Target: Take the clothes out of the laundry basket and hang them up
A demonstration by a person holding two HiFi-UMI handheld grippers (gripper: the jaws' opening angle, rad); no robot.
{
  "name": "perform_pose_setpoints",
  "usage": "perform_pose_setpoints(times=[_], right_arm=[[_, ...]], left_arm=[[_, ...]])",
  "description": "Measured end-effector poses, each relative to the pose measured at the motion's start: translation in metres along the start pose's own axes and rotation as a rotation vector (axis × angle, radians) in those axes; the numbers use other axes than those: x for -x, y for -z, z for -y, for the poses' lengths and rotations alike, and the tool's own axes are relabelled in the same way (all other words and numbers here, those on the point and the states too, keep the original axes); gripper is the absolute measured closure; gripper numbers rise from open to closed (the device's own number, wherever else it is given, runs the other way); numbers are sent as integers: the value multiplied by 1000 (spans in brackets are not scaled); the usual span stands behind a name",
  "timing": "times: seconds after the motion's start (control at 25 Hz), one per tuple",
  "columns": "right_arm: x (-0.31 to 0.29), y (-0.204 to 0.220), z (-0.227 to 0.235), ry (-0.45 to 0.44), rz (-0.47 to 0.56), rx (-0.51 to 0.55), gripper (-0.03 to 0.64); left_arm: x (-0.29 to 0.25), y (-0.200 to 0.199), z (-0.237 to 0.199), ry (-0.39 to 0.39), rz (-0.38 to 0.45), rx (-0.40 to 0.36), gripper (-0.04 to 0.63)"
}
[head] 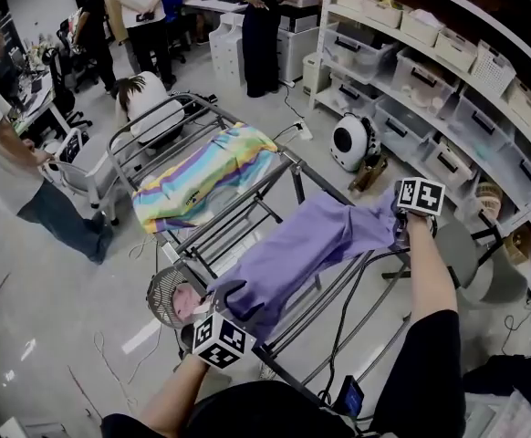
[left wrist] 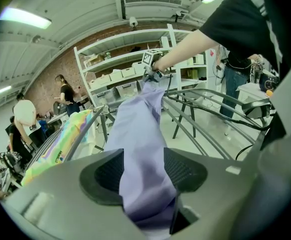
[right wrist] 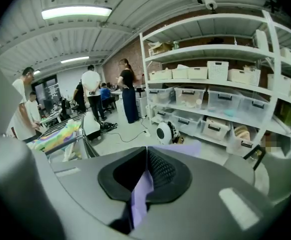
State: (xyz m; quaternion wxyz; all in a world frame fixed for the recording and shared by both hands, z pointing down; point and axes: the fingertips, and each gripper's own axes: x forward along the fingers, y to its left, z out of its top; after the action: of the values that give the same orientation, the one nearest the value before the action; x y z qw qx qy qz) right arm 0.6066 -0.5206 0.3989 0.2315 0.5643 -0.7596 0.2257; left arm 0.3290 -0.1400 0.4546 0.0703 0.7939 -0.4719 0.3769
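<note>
Shirt point(head: 311, 240) is strung between both grippers over the rack point(head: 293, 164), near the striped towel point(head: 202, 176). I can't tell whether it rests on the rails yet.

Jaws:
- Left gripper point(left wrist: 143, 170): jaws stand fairly wide, clamped on a thick bunch of cloth.
- Right gripper point(right wrist: 146, 173): jaws pressed almost together, pinching only a thin edge.

Risks, as I judge them:
- The right grip is the weak one. With so little cloth in the pinch, any extra pull from the left could slide the edge out and drop that end off the rack's side.
- The shirt is roped up rather than spread. If it's released like this it hangs as a wad over one rail, and it could slip through the gap between rails to the floor.
- The left end hangs close to the basket point(head: 161, 290), so opening the left jaws first could drop it back in.
- A low pass could catch cloth on the rack's hinge.

Views:
- The head view gives the full span, the rack layout and the basket, but not the jaws.
- The left gripper view shows the thick bunch in its jaws and the right gripper at the far end.
- Only the right gripper view shows how slim that pinch is. It shows mostly shelves point(right wrist: 210, 84) ahead and barely any rack.
</note>
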Motion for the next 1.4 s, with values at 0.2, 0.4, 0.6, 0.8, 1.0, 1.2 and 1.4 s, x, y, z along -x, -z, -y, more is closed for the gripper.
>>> perform_pose_setpoints(times=[0.2,0.4,0.6,0.8,1.0,1.2,1.4], right_arm=[[4,19,6,8,-27,-34,529],[33,17,6,19,17,-41,508],[83,18,-12,7,90,-58,508],[144,29,-52,-28,165,-69,508],[212,46,-105,-70,265,-76,508],[268,71,-178,-98,371,-44,508],[306,117,-248,-122,406,-2,508]], left_arm=[[3,-4,-2,0,11,-11,370],[13,-9,-7,-7,47,-23,370],[30,-13,-20,-11,122,-36,371],[57,-11,-38,-6,192,-46,371],[91,-3,-57,-13,261,-51,371],[127,6,-71,-19,336,-59,371],[158,23,-74,-16,381,-68,371]])
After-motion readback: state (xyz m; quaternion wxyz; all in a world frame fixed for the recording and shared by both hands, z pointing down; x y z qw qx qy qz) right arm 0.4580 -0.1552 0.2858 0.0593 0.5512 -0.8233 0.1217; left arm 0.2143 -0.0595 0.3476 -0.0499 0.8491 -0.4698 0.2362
